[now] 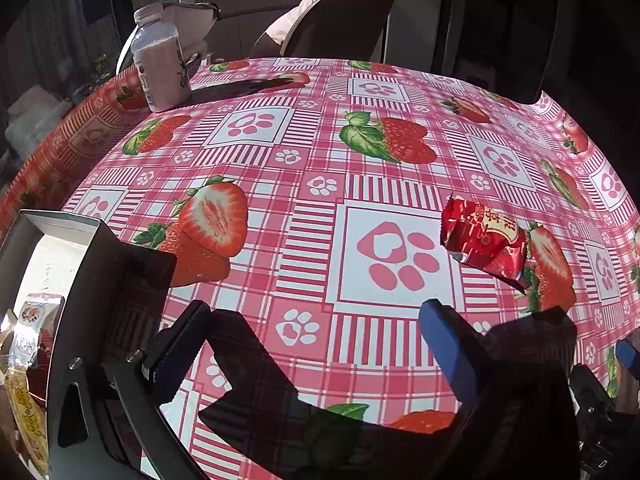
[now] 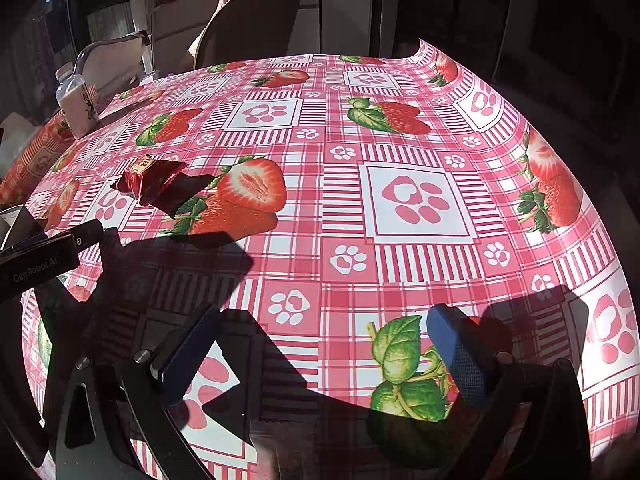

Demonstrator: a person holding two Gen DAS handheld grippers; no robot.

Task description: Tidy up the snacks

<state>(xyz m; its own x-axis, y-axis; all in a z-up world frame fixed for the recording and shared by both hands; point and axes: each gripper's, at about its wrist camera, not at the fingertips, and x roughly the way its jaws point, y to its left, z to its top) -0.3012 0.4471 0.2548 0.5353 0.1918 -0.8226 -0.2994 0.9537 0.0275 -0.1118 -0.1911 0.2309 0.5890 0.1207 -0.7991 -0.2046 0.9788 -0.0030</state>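
A red foil snack packet (image 1: 484,242) lies flat on the strawberry-print tablecloth, ahead and to the right of my left gripper (image 1: 316,344). That gripper hovers open above the cloth with nothing between its blue pads. At the left edge stands an open box (image 1: 60,224) with several wrapped snacks (image 1: 28,360) inside. In the right wrist view the same packet (image 2: 150,180) lies far left, well apart from my right gripper (image 2: 324,344), which is open and empty over the cloth. The left gripper's black body (image 2: 44,260) shows at the left edge.
A plastic bottle (image 1: 160,64) of pale drink stands at the table's far left corner; in the right wrist view the bottle (image 2: 78,104) is small. A chair (image 1: 340,12) with cloth draped on it sits behind the far edge. The tablecloth (image 2: 560,168) curls down at the right.
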